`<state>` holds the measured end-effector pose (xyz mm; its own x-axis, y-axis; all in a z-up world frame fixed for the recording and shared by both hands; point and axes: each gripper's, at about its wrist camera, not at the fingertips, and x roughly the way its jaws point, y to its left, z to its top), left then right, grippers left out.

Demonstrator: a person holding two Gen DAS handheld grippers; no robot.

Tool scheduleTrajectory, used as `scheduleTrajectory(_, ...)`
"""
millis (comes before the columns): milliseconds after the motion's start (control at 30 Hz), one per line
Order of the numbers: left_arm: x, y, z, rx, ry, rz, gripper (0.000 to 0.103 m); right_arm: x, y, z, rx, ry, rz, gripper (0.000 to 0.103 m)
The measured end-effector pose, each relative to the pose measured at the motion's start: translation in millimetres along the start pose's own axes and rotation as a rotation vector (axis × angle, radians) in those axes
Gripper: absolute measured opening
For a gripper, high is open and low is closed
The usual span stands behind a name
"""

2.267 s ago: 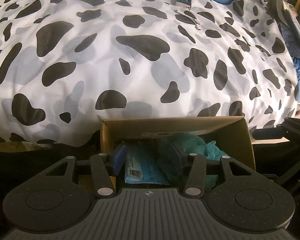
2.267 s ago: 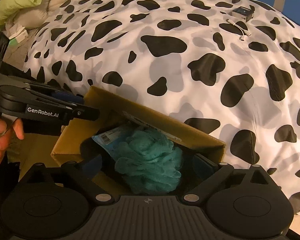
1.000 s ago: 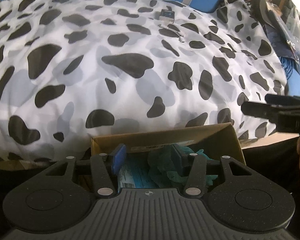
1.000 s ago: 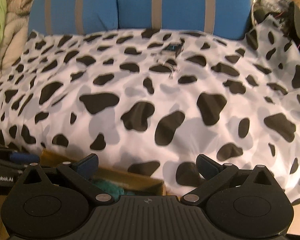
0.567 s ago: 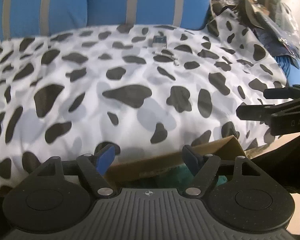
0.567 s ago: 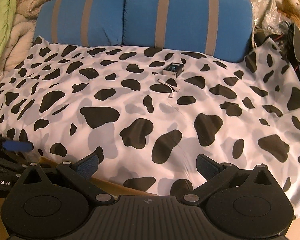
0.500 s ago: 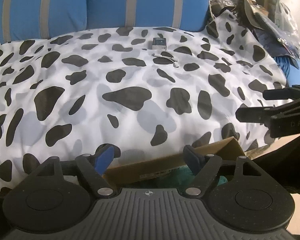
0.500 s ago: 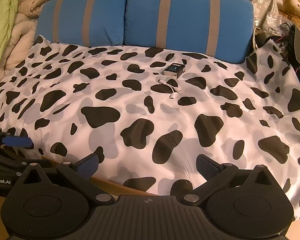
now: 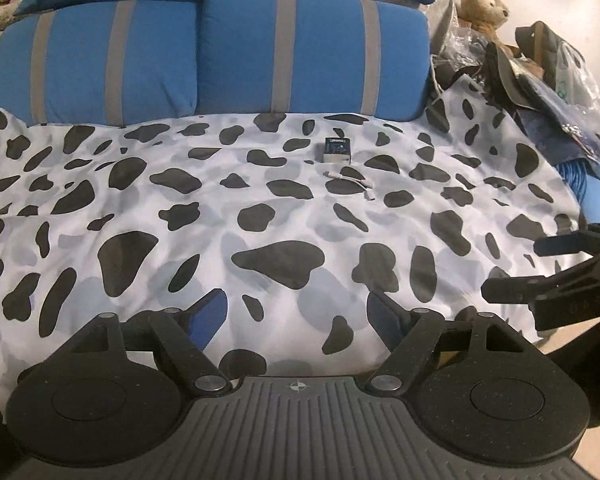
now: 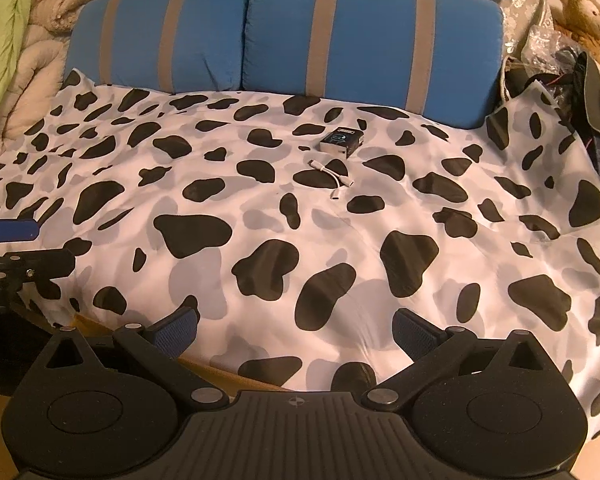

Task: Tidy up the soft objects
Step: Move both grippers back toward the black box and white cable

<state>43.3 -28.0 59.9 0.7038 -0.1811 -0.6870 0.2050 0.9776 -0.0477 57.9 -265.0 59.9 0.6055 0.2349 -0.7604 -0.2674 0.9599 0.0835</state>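
Both hand-held grippers, left (image 9: 296,312) and right (image 10: 296,330), have their jaws apart and hold nothing. The left one's jaws have just been opening. The box (image 10: 100,330) peeks out at 8 o'clock by the bed (image 10: 300,220). No soft things lie loose on the bed, so the job looks nearly done.

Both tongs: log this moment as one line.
left tongs: open, empty, just widened | right tongs: open, empty | below: duvet | box: edge only

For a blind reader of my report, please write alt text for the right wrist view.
The right gripper, jaws open and empty, hangs over a cow-print duvet that holds a small box and a white cable. Two blue striped pillows lie behind, with a teddy bear at the far right.
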Motion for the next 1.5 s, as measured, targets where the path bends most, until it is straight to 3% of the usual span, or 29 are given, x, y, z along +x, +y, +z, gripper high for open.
scheduleTrajectory(200,6.4,1.5,7.8,0.080,0.010,0.041,0.077,8.2,-0.5,7.6,-0.015,0.013,0.001,0.103)
scheduleTrajectory(400,17.5,6.7,17.9,0.074,0.017,-0.009,0.077,17.2,2.4,17.4,-0.068,0.010,-0.009,0.103)
scheduleTrajectory(600,37.2,14.4,31.7,0.082,0.023,-0.002,0.077,29.6,-1.4,28.6,-0.083,0.015,0.000,0.103)
scheduleTrajectory(1067,79.3,26.9,62.1,0.026,0.066,-0.054,0.076,85.9,-25.5,64.2,-0.125,0.047,-0.009,0.103)
scheduleTrajectory(1500,112.6,27.7,88.2,0.038,0.077,-0.073,0.076,138.1,-31.5,99.4,-0.194,0.021,0.025,0.099)
